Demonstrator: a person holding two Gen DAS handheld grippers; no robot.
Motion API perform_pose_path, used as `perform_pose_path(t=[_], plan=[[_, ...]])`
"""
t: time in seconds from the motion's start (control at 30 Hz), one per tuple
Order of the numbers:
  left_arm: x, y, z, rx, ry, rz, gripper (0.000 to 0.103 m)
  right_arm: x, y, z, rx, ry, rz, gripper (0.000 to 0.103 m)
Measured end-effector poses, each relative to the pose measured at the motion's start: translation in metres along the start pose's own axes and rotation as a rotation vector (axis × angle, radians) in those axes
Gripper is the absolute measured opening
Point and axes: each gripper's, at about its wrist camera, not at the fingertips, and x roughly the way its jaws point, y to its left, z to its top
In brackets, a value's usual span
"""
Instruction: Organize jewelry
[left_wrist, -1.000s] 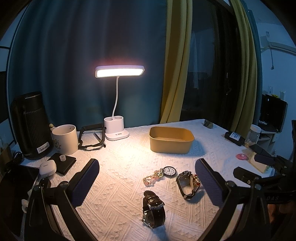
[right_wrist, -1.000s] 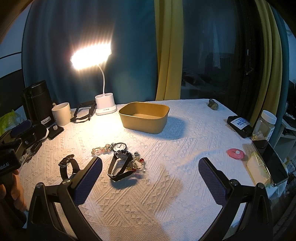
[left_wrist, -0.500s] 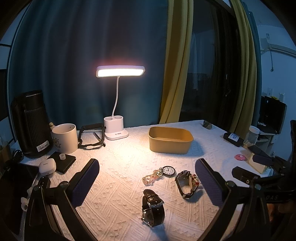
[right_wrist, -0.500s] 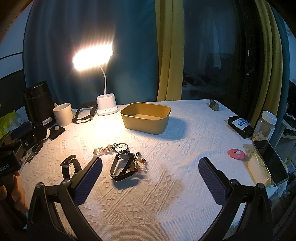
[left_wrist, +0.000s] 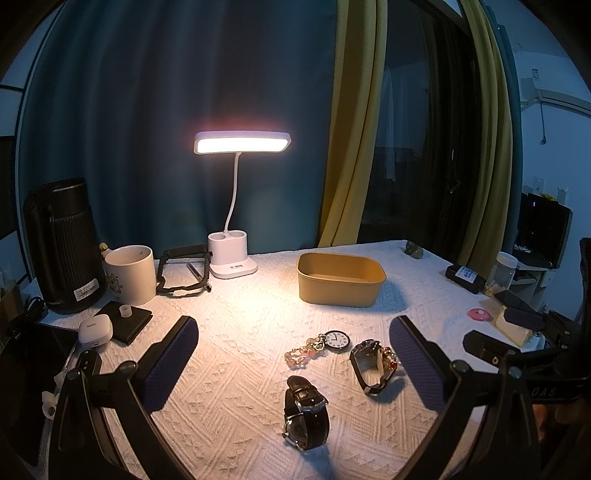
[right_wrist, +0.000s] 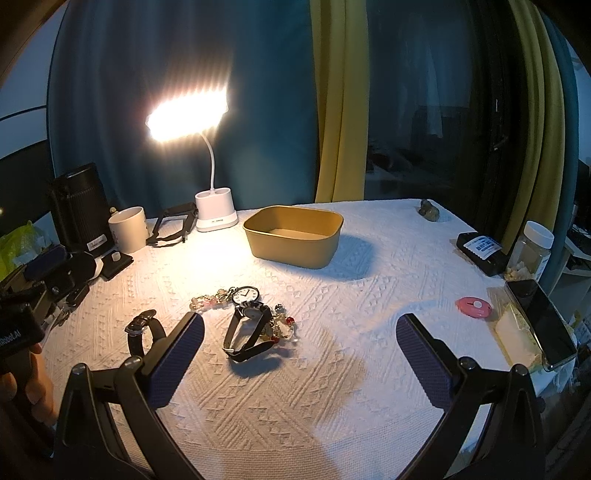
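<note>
Left wrist view: the left gripper (left_wrist: 293, 354) is held above the white textured tablecloth (left_wrist: 236, 387) with its 2 blue-padded fingers (left_wrist: 168, 363) spread wide apart, nothing pinched between them. A mustard-yellow tray (left_wrist: 341, 280) is taken as the landmark. In front of the tray, nearer the camera, a pocket watch (left_wrist: 337, 339) is seen lying face up, touching a pink beaded bracelet (left_wrist: 301, 356) at its left. Just right of the pocket watch, a dark-strapped wristwatch (left_wrist: 369, 365) is propped on its side against a red-and-cream beaded bracelet (left_wrist: 389, 360). Nearest the camera, a black leather wristwatch (left_wrist: 306, 413) is set apart from the others. Left of the tray, a lit white desk lamp (left_wrist: 236, 206), a black frame-like holder (left_wrist: 183, 269), a cream mug (left_wrist: 129, 275) and a black ribbed cylinder (left_wrist: 62, 247) are ranged along the curtain. A white earbud case (left_wrist: 95, 328) is seen in front of the mug.

In the right wrist view, the right gripper (right_wrist: 299, 354) is likewise held with its 2 fingers (right_wrist: 424, 356) parted wide and empty, over bare cloth in front of the tray (right_wrist: 291, 236). The tray holds no jewelry. Right of the tray, a pink round tape measure (right_wrist: 474, 306), a black box (right_wrist: 480, 253), a clear jar (right_wrist: 532, 251) and a phone (right_wrist: 541, 325) are seen.
</note>
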Motion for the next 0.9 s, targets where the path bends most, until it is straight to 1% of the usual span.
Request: perform_pose_path(t=[0.4,0.6,0.73,0.83,0.9], plan=[[0.000,0.000,-0.001,0.000,0.000,-0.001,0.103,0.000,0.000,0.000,0.001,0.000,0.001,0.103],[0.002,0.001,-0.003,0.001,0.013,0.002,0.103,0.001,0.000,-0.001,0.003,0.005,0.002,0.103],[0.013,0.001,-0.012,0.007,0.066,0.002,0.103,0.007,-0.002,-0.003,-0.001,0.022,0.002,0.103],[0.026,-0.001,-0.023,0.019,0.135,-0.015,0.103,0.015,-0.005,-0.006,0.002,0.040,0.004,0.103],[0.036,-0.004,-0.033,0.033,0.178,-0.009,0.103,0.021,-0.008,-0.008,0.005,0.054,0.002,0.103]])
